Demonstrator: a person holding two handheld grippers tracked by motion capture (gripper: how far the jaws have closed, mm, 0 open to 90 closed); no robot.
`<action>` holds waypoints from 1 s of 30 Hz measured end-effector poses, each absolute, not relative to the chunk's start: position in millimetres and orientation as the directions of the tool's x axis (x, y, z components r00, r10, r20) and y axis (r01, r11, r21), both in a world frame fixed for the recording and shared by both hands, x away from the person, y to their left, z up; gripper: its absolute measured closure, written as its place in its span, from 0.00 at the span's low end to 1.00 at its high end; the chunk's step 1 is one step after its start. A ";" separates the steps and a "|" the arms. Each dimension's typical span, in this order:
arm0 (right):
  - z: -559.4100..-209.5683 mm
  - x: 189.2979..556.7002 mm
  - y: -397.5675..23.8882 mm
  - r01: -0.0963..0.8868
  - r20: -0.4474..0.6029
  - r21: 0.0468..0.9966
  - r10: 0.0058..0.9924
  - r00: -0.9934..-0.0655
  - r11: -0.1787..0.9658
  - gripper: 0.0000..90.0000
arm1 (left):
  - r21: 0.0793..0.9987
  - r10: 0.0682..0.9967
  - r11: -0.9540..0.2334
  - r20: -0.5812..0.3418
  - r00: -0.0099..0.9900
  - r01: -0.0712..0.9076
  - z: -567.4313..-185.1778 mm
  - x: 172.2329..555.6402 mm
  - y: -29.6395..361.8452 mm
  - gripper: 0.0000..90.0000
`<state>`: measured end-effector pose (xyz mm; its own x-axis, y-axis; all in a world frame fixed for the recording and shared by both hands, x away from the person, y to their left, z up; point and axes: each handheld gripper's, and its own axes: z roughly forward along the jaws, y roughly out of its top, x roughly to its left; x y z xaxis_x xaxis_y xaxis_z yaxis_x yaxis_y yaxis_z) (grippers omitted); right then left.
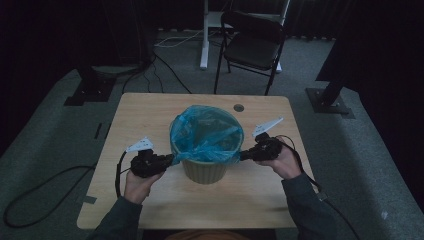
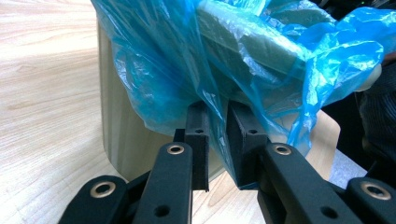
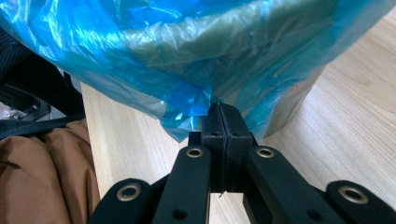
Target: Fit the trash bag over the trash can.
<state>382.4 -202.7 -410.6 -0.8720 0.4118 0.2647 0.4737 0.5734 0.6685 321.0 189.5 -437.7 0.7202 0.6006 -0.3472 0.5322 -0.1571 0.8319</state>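
1. Nearest the lens, the person's forearms in dark grey-green sleeves enter from the table's near edge, a hand on each tool; the left hand (image 1: pixel 137 182) grips the black two-jaw left gripper (image 1: pixel 170 159) and the right hand (image 1: pixel 285 162) the black two-jaw right gripper (image 1: pixel 243 156).
2. The left gripper's jaws stand slightly apart with a fold of the thin translucent blue plastic bin liner (image 2: pixel 219 100) running between them; the film looks loosely caught, not pinched flat.
3. The right gripper (image 3: pixel 222 109) has its jaws pressed together, with the liner's lower hem (image 3: pixel 187 105) bunched at their tips and apparently nipped there.
4. The liner is draped over the rim of the round, pale olive-green plastic wastebasket (image 1: pixel 204 170), which stands upright at the middle of the light wooden table (image 1: pixel 150 107).
5. Judged by its crinkles and sheen, the film is feather-light, limp and slippery, and likely to stretch or tear; the doubled hem below the rim looks the safest hold.
6. The basket appears rigid, smooth-walled and light enough to tip under a one-sided pull.
7. Beyond the table, a black folding chair (image 1: pixel 252 45) stands on grey carpet.
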 end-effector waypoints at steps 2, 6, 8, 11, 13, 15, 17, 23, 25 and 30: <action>-410.8 382.2 -201.7 0.472 0.265 0.668 0.409 -0.873 0.576 1.00 | 0.832 0.598 -0.161 -0.346 0.723 0.532 -437.7 320.4 188.9 0.88; -411.7 381.7 -195.3 0.462 0.262 0.660 0.394 -0.881 0.593 1.00 | 0.831 0.600 -0.171 -0.338 0.725 0.529 -438.7 318.8 186.8 0.87; -412.0 380.9 -194.9 0.461 0.262 0.660 0.394 -0.881 0.593 1.00 | 0.825 0.600 -0.180 -0.339 0.724 0.535 -441.5 318.3 185.4 0.86; -412.2 379.9 -195.6 0.460 0.264 0.660 0.389 -0.882 0.594 1.00 | 0.819 0.601 -0.187 -0.341 0.723 0.542 -444.4 318.7 184.1 0.86; -412.2 378.9 -195.3 0.455 0.263 0.662 0.384 -0.885 0.596 1.00 | 0.816 0.606 -0.195 -0.336 0.720 0.545 -445.5 318.9 183.4 0.86; -411.9 377.7 -195.4 0.449 0.259 0.664 0.380 -0.888 0.597 1.00 | 0.811 0.608 -0.199 -0.337 0.719 0.549 -446.8 319.4 183.1 0.87; -411.8 376.8 -195.7 0.447 0.262 0.665 0.373 -0.890 0.598 0.99 | 0.807 0.615 -0.209 -0.330 0.716 0.552 -448.7 320.5 182.6 0.87; -412.7 375.5 -195.6 0.447 0.271 0.667 0.365 -0.891 0.596 0.94 | 0.792 0.630 -0.224 -0.326 0.704 0.568 -453.0 322.8 181.2 0.90; -412.6 375.5 -195.6 0.445 0.273 0.669 0.360 -0.892 0.596 0.91 | 0.783 0.638 -0.232 -0.325 0.698 0.577 -455.9 325.1 180.9 0.91; -412.1 375.2 -195.8 0.444 0.276 0.670 0.356 -0.893 0.595 0.91 | 0.770 0.651 -0.239 -0.326 0.686 0.592 -459.6 328.4 180.3 0.93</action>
